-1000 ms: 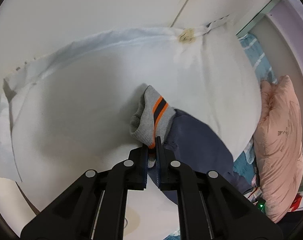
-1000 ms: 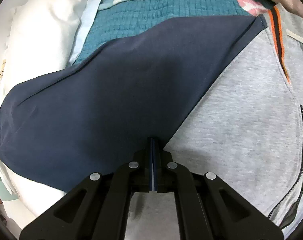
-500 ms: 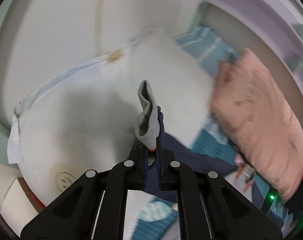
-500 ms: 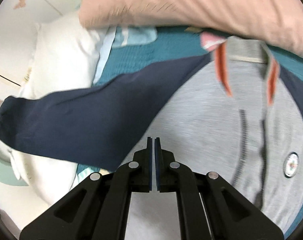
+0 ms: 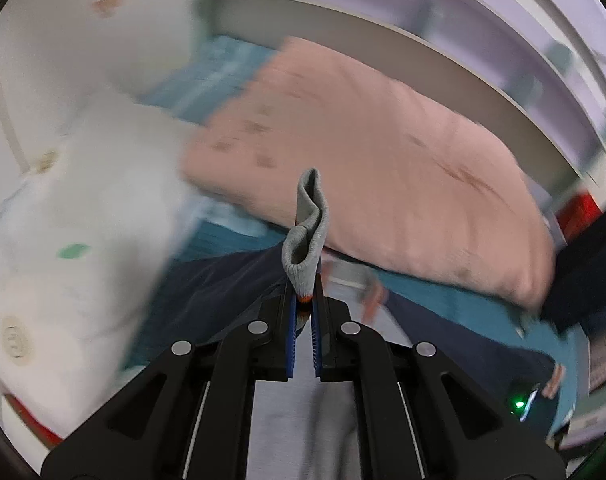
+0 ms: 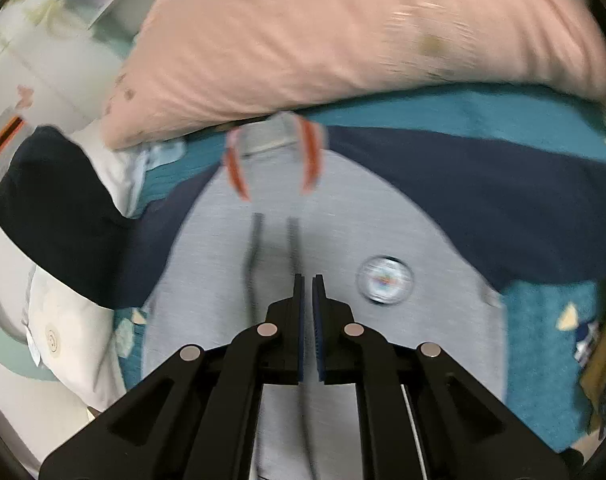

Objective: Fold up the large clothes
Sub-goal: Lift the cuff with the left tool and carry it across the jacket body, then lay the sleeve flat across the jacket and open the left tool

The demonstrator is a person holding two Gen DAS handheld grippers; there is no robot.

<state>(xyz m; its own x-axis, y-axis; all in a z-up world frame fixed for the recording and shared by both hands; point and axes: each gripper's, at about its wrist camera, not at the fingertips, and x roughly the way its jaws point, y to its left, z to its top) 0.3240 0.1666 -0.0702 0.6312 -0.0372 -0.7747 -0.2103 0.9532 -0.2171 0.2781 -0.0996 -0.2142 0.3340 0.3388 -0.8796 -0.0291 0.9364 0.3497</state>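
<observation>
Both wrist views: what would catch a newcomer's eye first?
In the left wrist view, the grey ribbed cuff with an orange stripe stands up out of the left gripper, which is pinching it. Behind it a big pink pillow fills the background. In the right wrist view, the grey and navy jacket lies spread on the teal bedspread, orange collar trim at the top, with the right gripper over its front, nearly closed on nothing visible.

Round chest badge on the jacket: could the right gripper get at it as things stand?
Probably yes. The badge lies uncovered on the flat grey front just right of the right gripper, whose jaws look nearly closed and empty; nothing sits between them.
</observation>
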